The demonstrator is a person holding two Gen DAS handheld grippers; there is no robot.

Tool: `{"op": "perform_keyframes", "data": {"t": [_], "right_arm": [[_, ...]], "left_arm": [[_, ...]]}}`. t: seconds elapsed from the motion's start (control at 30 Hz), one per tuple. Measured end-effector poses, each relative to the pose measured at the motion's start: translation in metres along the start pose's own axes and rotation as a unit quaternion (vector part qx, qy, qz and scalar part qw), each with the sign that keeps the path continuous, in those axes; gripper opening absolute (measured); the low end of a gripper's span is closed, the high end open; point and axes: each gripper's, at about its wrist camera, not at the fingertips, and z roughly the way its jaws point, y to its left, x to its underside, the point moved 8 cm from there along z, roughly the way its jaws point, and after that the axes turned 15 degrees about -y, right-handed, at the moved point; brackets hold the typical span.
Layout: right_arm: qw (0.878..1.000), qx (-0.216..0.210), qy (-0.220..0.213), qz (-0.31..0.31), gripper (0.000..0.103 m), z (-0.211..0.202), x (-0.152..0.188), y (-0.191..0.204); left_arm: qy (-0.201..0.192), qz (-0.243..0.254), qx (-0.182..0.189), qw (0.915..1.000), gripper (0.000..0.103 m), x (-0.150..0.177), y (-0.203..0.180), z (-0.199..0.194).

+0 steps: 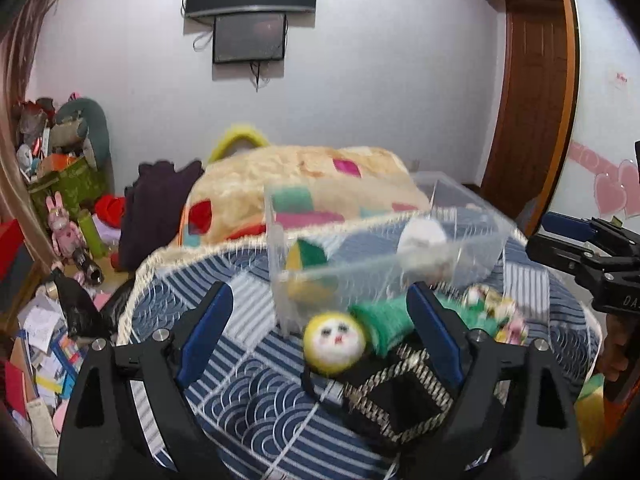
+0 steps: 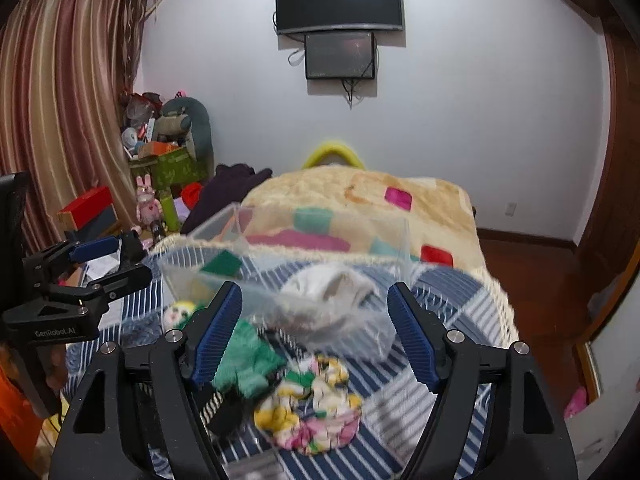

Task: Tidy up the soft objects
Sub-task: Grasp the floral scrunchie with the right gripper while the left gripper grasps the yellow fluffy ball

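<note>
A bedroom sort in progress: on the left, the left gripper [image 1: 320,328] hangs with its blue pads spread wide and nothing between them pressed, hovering over a yellow-faced doll [image 1: 334,342] in green knit and a black trimmed pouch [image 1: 394,404] lying on the blue patterned cover [image 1: 240,404]. Just beyond stands the clear plastic bin [image 1: 384,264], already holding a yellow-and-green ball [image 1: 306,260] and a white soft toy [image 1: 422,236]. To the right, the right gripper [image 2: 316,332] is likewise open and empty, poised above a floral scrunchie [image 2: 310,404] beside the green knit sleeve [image 2: 248,360].

The step appears to be choosing the next soft item for the bin. It would go best if each claw dropped squarely over one piece, closed on its thickest part, and lifted clear of the bin's near wall before letting go; the doll and pouch touch, so pinching only one matters.

The bed is topped farther back with a cream fleece blanket [image 2: 360,200] with coloured blocks. Striped curtains [image 2: 60,100] hang left, clutter piles in the corner, and a dark screen [image 2: 338,2] is mounted on the white wall.
</note>
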Motion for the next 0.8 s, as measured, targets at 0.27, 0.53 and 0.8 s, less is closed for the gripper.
{"op": "perform_keyframes", "data": {"t": [0.27,0.53,0.8], "right_arm": [[0.998,-0.004,0.062,0.022,0.073,0.006,0.049,-0.005],[0.994,-0.011,0.105,0.032,0.073,0.009,0.077,-0.002],[0.991,-0.014,0.127,0.036,0.073,0.013,0.09,-0.004]], "left_arm": [[0.053,-0.021,-0.01,0.9983,0.089,0.039,0.019,0.016],[0.087,-0.032,-0.001,0.9957,0.089,0.059,0.013,0.036],[0.104,-0.038,0.025,0.9936,0.068,0.063,0.003,0.046]]}}
